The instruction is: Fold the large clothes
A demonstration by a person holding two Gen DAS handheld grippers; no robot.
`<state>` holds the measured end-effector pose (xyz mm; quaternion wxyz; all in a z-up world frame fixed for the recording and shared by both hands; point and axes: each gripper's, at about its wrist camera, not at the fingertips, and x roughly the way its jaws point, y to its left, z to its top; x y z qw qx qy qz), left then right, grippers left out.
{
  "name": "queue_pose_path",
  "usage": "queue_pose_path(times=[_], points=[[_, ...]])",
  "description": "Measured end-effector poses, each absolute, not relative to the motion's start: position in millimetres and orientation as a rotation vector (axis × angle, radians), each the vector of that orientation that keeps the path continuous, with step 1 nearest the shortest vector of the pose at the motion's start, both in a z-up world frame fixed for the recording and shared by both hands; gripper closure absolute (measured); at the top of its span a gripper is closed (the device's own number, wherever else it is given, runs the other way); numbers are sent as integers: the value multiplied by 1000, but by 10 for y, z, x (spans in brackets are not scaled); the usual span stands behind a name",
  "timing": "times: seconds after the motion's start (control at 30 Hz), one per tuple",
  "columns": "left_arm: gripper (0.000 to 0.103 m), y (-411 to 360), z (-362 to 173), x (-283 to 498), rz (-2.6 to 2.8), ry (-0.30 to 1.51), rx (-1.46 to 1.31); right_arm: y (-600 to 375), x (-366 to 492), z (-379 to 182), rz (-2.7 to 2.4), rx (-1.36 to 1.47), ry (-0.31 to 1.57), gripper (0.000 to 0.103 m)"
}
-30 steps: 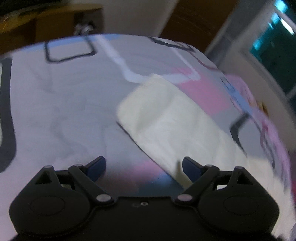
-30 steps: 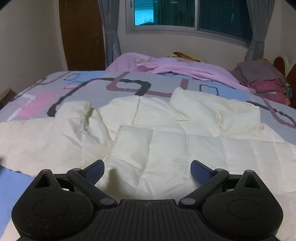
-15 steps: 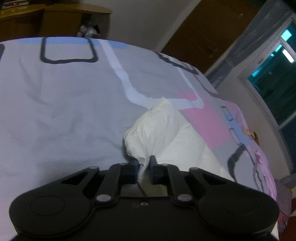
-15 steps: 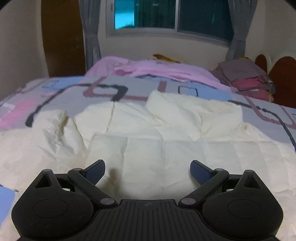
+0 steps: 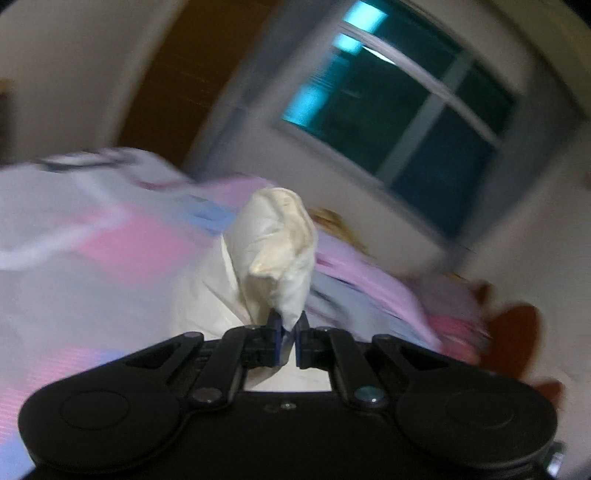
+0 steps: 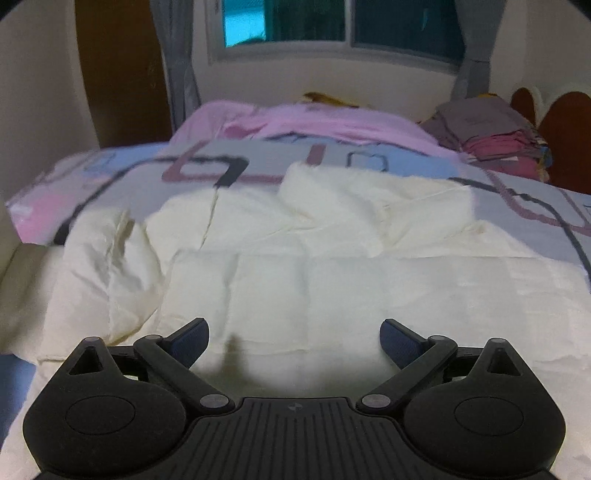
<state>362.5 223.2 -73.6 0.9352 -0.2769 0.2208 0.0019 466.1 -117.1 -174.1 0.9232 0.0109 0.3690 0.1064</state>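
A large cream quilted garment lies spread across the bed, rumpled at the far side and on the left. My left gripper is shut on a sleeve end of the cream garment and holds it lifted above the bed; the view is blurred. My right gripper is open and empty, low over the near part of the garment, its blue-padded fingers wide apart.
The bed has a grey, pink and blue patterned sheet. A pink blanket lies at the far side. A stack of folded clothes sits at the far right. A window and a brown door are behind.
My left gripper closed on the sleeve end and has lifted it up off the bed, swinging toward the window. My right gripper has moved a little forward and lower, still open.
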Motion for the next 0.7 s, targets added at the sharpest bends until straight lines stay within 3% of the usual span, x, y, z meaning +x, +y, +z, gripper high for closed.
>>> queue_pose_path(times=[0.17,0.37,0.53,0.6,0.63,0.7], points=[[97,1135,-749,3986,-248,513,-478,-1687,4475,-1605,154,79,729,5],[93,110,-1267,4298,-395,688,-379,-2282,4297,-1565,78,143,741,5],[72,30,-1591,4238,-361,807,-377,-2471,4197,-1491,96,189,735,4],[23,169,-1561,4165,-323,798,-363,-2451,4209,-1476,119,208,732,4],[16,228,-1494,4127,-296,774,-350,-2420,4226,-1475,138,223,734,4],[16,389,-1387,3984,-263,722,-316,-2321,4291,-1491,177,248,743,5]])
